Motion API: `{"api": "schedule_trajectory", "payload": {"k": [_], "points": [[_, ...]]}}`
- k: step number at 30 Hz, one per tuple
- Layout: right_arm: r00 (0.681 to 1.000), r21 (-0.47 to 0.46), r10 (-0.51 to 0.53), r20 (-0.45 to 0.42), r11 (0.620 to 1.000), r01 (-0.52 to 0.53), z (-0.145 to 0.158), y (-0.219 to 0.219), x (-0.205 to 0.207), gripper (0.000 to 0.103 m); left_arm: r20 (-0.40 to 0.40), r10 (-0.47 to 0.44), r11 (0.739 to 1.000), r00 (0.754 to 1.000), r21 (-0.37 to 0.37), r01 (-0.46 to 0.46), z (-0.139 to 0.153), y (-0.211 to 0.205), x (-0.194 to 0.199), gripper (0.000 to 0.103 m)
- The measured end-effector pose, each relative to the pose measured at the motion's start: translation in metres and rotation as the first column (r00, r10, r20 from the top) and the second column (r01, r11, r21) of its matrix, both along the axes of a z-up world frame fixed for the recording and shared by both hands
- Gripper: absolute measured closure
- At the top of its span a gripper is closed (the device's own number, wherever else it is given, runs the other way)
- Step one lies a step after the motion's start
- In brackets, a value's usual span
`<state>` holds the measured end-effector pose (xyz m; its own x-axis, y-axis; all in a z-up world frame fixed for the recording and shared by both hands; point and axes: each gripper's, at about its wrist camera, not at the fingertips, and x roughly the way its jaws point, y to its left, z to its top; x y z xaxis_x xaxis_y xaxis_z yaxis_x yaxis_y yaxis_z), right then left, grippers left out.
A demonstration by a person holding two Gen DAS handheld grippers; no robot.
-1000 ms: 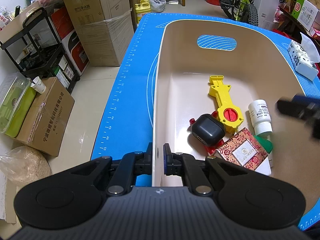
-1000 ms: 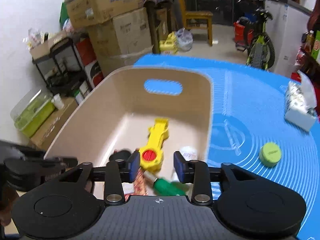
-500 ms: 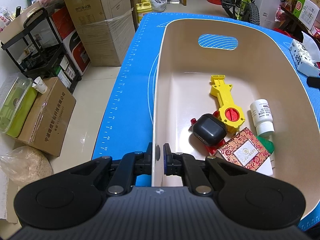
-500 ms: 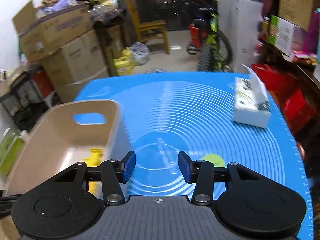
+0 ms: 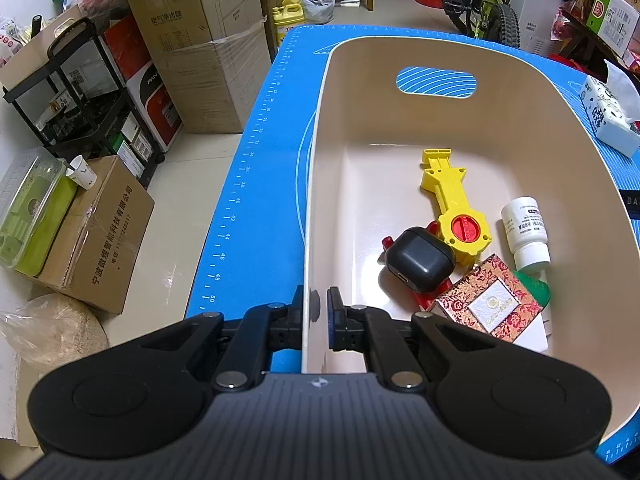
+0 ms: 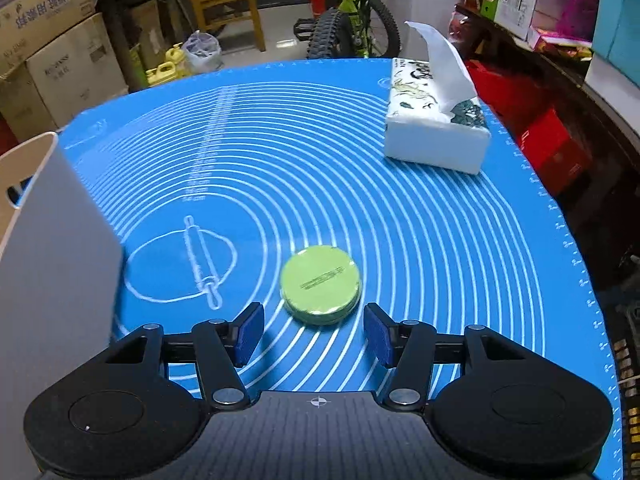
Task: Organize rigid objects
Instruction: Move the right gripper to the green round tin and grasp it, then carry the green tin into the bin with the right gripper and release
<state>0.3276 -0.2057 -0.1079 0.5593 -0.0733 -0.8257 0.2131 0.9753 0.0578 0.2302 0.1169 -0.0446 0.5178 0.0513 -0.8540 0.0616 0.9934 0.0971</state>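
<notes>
The green tin lies flat on the blue mat, low in the centre of the right wrist view. It looks light, stiff and smooth-sided, so a squeeze across its round edge seems best. The right gripper tilts down just short of it, jaws opening and empty. The left gripper pinches the bin wall at bottom centre.

— That mat is showing bright blue with white rings, isn't it?
— Yes, and the round tin is looking pale green beside the cream bin.
</notes>
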Motion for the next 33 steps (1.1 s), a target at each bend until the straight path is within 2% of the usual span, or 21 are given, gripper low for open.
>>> {"api": "schedule_trajectory", "payload": {"k": [6, 10, 12, 13, 20, 26, 33], "points": [[1.000, -0.042, -0.014, 0.015, 0.999, 0.015, -0.013, 0.000, 0.007, 0.039, 0.000, 0.000, 1.000, 1.000, 0.002, 0.000, 0.000, 0.000, 0.000, 0.093], [0.999, -0.097, 0.023, 0.046, 0.995, -0.019, -0.015, 0.008, 0.008, 0.039, 0.000, 0.000, 1.000, 1.000, 0.003, 0.000, 0.000, 0.000, 0.000, 0.093], [0.998, -0.102, 0.029, 0.054, 0.995, -0.023, -0.015, 0.010, 0.008, 0.043, 0.000, -0.001, 1.000, 1.000, 0.004, 0.001, 0.000, 0.000, 0.001, 0.093], [0.998, -0.094, 0.029, 0.060, 0.995, -0.024, -0.015, 0.009, 0.008, 0.049, 0.000, -0.001, 1.000, 1.000, 0.004, 0.001, -0.001, 0.000, 0.001, 0.093], [0.996, -0.134, 0.029, 0.086, 0.991, -0.017, -0.015, 0.014, 0.003, 0.050, -0.001, 0.000, 1.000, 1.000, 0.001, 0.000, -0.001, 0.001, 0.001, 0.093], [0.992, -0.122, 0.024, 0.122, 0.993, -0.009, 0.002, 0.015, -0.004, 0.050, 0.000, -0.001, 1.000, 1.000, -0.001, 0.001, -0.001, 0.001, 0.001, 0.093], [0.977, -0.110, 0.055, 0.208, 0.993, -0.032, 0.042, 0.028, -0.017, 0.050, 0.000, 0.000, 1.000, 1.000, -0.002, 0.000, -0.001, 0.000, 0.001, 0.093]]}}
